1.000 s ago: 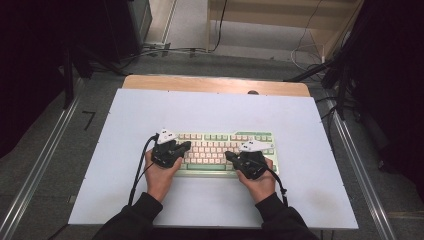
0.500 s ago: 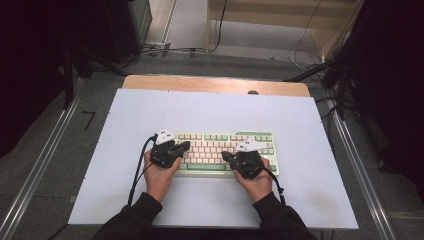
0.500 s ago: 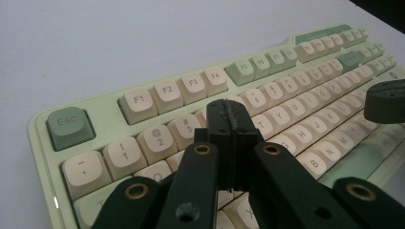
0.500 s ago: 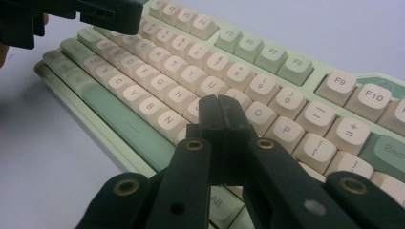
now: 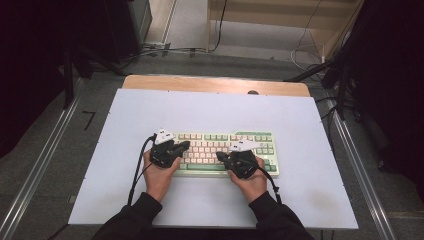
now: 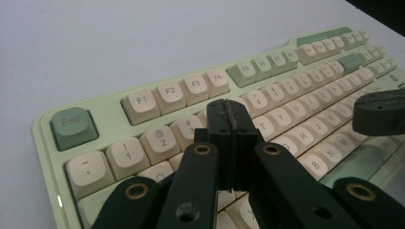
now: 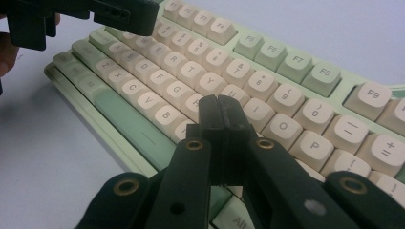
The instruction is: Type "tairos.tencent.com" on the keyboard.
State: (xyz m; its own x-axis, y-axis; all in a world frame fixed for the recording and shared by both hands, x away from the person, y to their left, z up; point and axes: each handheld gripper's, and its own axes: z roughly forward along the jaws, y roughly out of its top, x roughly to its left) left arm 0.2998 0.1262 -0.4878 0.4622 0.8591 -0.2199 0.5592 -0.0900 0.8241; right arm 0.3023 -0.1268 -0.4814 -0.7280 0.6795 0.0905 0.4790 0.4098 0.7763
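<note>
Nearest the person, the left gripper (image 5: 170,150) and right gripper (image 5: 239,161) hover clenched and empty over the keyboard (image 5: 225,153), which lies mid-bench (image 5: 300,125). This looks like key pressing with closed tips; next, likely lower one tip squarely onto a single key.

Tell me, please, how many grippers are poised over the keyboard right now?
2. The left gripper is over the keyboard's left end, jaws shut above the number row. The right gripper is over its middle-right, jaws shut above the letter keys.
</note>
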